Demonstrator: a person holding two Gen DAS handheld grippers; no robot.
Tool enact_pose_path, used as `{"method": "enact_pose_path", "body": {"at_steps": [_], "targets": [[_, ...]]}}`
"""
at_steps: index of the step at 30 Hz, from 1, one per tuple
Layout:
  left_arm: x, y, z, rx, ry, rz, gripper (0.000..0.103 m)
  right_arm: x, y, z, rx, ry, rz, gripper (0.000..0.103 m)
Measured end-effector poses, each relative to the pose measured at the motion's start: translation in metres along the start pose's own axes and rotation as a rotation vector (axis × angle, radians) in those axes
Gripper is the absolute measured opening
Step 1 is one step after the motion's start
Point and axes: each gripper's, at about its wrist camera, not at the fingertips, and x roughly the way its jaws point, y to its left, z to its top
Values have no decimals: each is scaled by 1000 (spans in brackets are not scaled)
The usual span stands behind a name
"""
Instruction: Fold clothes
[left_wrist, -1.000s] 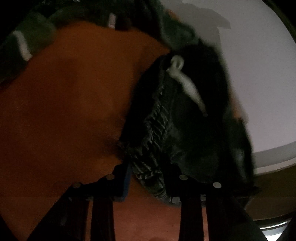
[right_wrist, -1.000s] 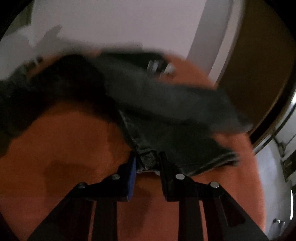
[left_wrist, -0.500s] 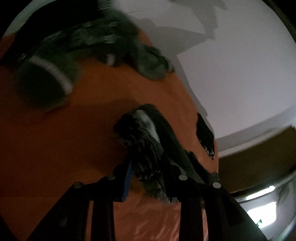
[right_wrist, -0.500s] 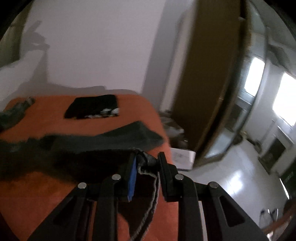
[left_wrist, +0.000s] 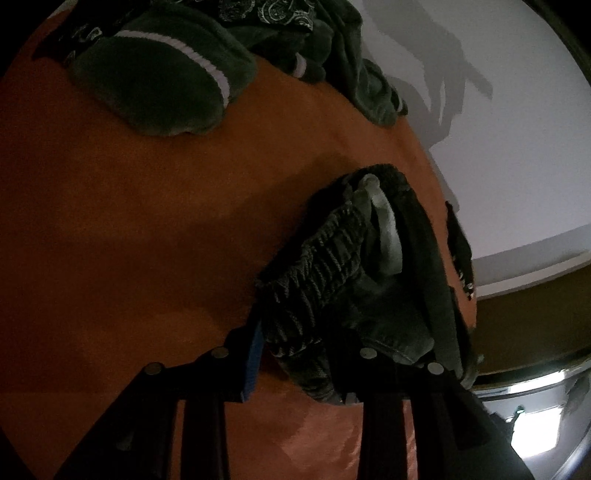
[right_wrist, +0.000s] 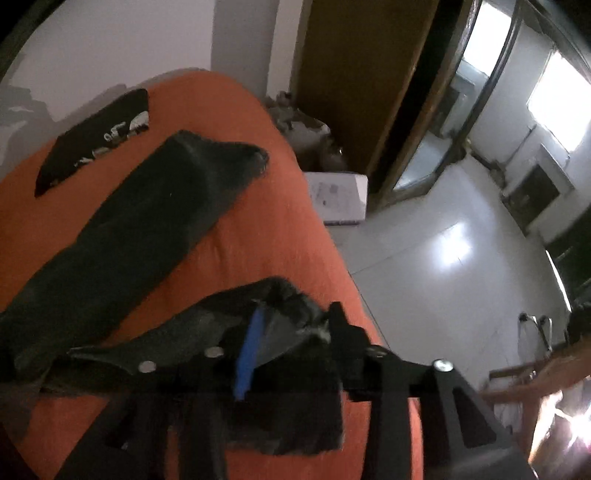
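The dark grey denim trousers (left_wrist: 347, 280) sit lower right in the left view, on the orange bedcover (left_wrist: 129, 229). The left gripper (left_wrist: 306, 354) is clamped on their gathered elastic waistband, its jaws easing open a bit. In the right view the right gripper (right_wrist: 291, 339) is opening too, with a frayed trouser hem (right_wrist: 291, 299) still sitting loose between its jaws at bottom centre. Green fleece pile (left_wrist: 159, 81) upper left.

Left gripper (left_wrist: 303, 354), right gripper (right_wrist: 291, 336): black angular fingers, silver round screws (left_wrist: 368, 353), blue pad strip (right_wrist: 248, 356) inside left finger.
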Motion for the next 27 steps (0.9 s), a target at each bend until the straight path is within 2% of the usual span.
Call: {"method": "enact_pose_path", "body": {"at_steps": [1,2,4,6,8,10,12,14,15,17,20,23,27], "targets": [[1,-1,-1,7,2,8,34,-17,13,-3,-29,-44,10,58],[2,-1,-1,16,5,25,35,-33,24,-5,-59,-83,17,64],[5,-2,-3,29,9,56,38,-64,54,-14,-144,-157,29,83],[11,-2,-6,26,-4,82,40,-91,95,-29,-241,-205,64,85],[14,-2,-10,-3,-37,93,44,-98,139,-39,-323,-192,158,85],[19,0,-13,-55,-58,60,57,-103,186,-50,-406,-178,255,85],[22,2,-13,-80,-71,44,59,-105,243,-59,-513,-127,349,84],[23,6,-11,-103,-94,40,57,-110,294,-68,-607,-61,448,77],[21,7,-11,-111,-114,43,47,-117,321,-74,-662,-36,493,75],[18,10,-12,-128,-152,48,45,-133,370,-88,-779,-26,549,75],[20,7,-15,-125,-168,65,45,-141,427,-104,-904,-61,569,75],[24,8,-13,-127,-155,67,45,-126,477,-115,-985,-101,515,75],[28,10,-8,-145,-125,49,46,-85,516,-126,-1018,-49,434,75]]}}
